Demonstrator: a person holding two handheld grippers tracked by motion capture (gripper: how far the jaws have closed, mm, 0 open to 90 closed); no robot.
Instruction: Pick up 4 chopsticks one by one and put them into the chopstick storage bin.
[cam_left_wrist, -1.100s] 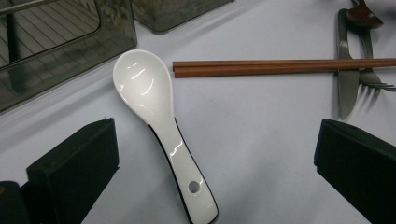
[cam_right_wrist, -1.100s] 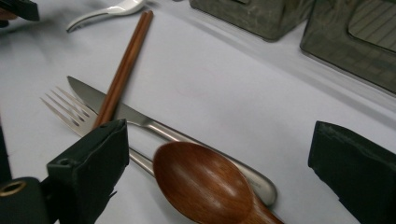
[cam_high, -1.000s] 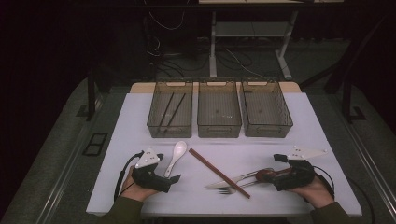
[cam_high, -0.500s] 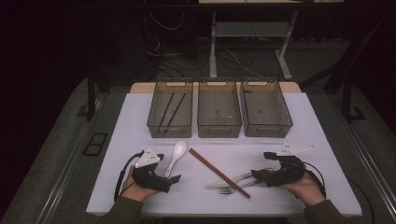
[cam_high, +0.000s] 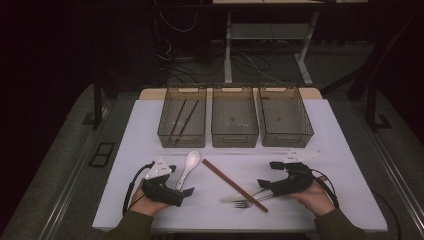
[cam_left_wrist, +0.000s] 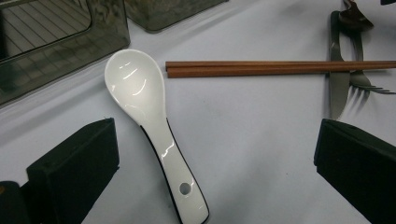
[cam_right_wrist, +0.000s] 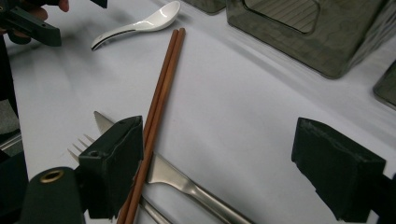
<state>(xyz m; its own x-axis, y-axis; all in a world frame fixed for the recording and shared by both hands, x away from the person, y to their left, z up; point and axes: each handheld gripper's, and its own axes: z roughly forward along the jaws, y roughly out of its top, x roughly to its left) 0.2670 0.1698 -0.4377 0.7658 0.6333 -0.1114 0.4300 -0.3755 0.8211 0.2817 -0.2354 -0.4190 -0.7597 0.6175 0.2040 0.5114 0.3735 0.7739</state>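
A white ceramic spoon (cam_high: 190, 167) (cam_left_wrist: 149, 121) lies on the white table, and its handle sits between the wide-apart jaws of my left gripper (cam_high: 187, 192) (cam_left_wrist: 217, 140), which is open and not touching it. A pair of brown chopsticks (cam_high: 235, 185) (cam_right_wrist: 161, 98) lies diagonally across a metal knife (cam_right_wrist: 187, 184) (cam_left_wrist: 338, 79) and a fork (cam_high: 244, 203) (cam_left_wrist: 366, 80). My right gripper (cam_high: 262, 185) (cam_right_wrist: 219, 154) is open over them. Its jaws have just been closing a little, with the knife below the gap and the chopsticks beside one jaw, neither pressed.
Three smoky clear bins stand in a row at the back. The left bin (cam_high: 165, 131) holds dark chopsticks; the middle bin (cam_high: 235, 137) and the right bin (cam_high: 305, 132) look bare. A clear ruler-like strip (cam_high: 300, 154) lies in front of the right bin.
My right gripper has moved left across the table, up to the knife, fork and chopsticks. The left gripper and the spoon have stayed put.
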